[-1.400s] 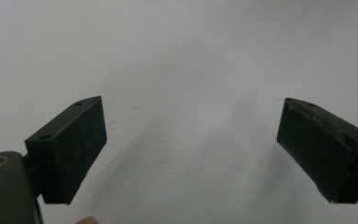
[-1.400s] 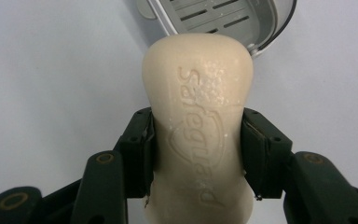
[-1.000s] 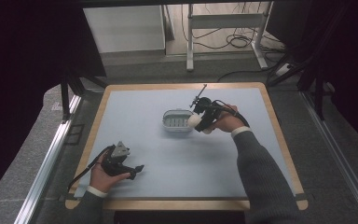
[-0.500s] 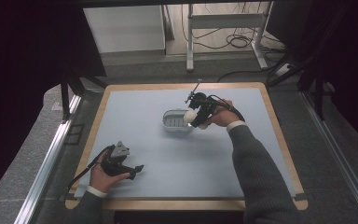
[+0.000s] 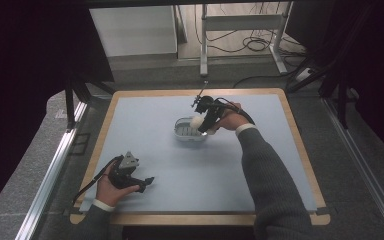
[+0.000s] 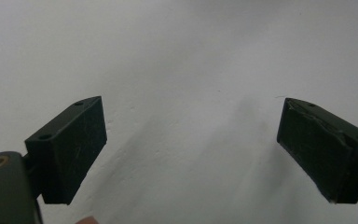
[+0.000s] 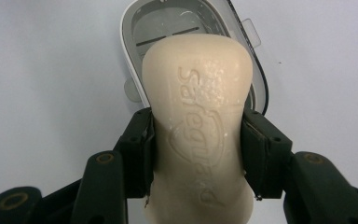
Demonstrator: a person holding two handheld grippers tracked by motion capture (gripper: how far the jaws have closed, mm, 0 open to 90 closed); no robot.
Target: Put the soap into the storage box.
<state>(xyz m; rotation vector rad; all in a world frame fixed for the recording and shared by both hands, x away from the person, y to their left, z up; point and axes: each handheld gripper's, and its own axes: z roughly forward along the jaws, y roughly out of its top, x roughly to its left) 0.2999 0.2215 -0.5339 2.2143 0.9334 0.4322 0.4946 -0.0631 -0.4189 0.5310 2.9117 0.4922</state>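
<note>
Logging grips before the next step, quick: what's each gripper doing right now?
Left gripper: open, empty, low over the mat.
Right gripper: shut on the soap, above the dish.

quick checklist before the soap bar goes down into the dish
1. Grip: right hand-held gripper pads clamp both sides of the soap bar: ok.
2. Soap dish on the table mat, open side up: ok.
3. Dish contents: slotted floor looks bare where visible, the rest is hidden by the bar: cannot tell.
4. Alignment: bar hangs over the dish's right end in the high view: ok.
5. Left hand-held gripper open, resting far from the dish: ok.
</note>
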